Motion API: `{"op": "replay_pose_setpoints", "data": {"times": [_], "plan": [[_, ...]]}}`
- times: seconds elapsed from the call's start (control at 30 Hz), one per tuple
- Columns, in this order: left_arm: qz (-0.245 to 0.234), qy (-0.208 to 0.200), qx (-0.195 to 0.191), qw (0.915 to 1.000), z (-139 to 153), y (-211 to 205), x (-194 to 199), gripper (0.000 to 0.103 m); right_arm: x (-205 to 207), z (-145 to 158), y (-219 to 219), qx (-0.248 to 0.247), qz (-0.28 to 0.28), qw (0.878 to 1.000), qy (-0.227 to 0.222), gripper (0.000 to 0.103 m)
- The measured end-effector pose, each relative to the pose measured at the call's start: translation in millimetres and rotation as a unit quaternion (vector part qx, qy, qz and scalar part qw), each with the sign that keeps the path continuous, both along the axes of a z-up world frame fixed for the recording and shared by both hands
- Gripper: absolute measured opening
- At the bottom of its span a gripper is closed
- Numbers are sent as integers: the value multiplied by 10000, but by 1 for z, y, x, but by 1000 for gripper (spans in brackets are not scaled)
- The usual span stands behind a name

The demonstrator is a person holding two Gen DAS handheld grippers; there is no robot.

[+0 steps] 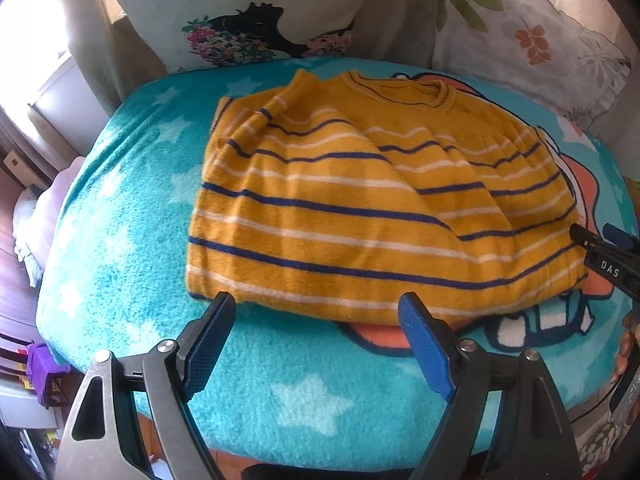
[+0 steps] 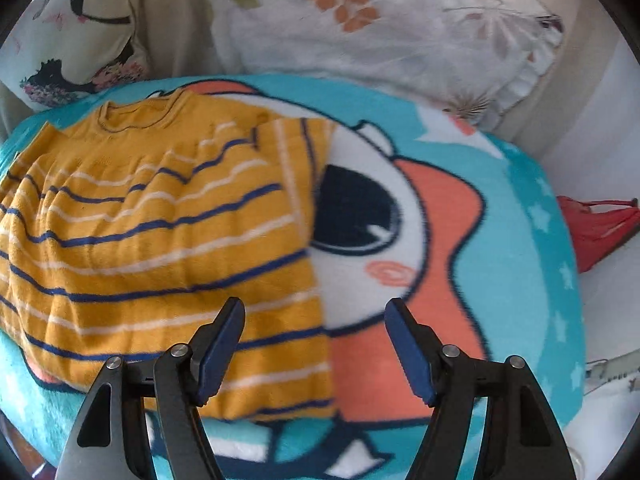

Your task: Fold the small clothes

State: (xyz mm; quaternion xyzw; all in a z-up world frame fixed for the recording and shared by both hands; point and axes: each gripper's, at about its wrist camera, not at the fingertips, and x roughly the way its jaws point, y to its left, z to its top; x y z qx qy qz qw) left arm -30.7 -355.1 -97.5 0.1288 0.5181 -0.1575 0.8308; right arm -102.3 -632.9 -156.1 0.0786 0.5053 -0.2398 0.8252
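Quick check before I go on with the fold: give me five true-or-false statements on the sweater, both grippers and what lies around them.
1. The striped sweater lies on a turquoise blanket. True.
2. The left gripper is clamped on the hem. False: its jaws stand open, nothing between them.
3. The right gripper is open above the sweater's near right corner. True.
4. The sweater's sleeves are spread out flat to both sides. False: both are folded in over the body.
5. A red item lies off the blanket to the right. True.
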Motion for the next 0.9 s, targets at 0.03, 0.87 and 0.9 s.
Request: {"op": "replay_pose_setpoints", "data": {"times": [0.03, 0.87, 0.9], "plan": [[-20, -17, -6, 10000, 1, -2, -3, 83, -6, 4, -4, -27, -22, 10000, -26, 76], [145, -253, -221, 9993, 19, -19, -67, 83, -73, 36, -3, -622, 229, 9973, -312, 77], [150, -261, -213, 9993, 20, -19, -68, 83, -75, 36, -3, -619, 228, 9973, -327, 77]]}}
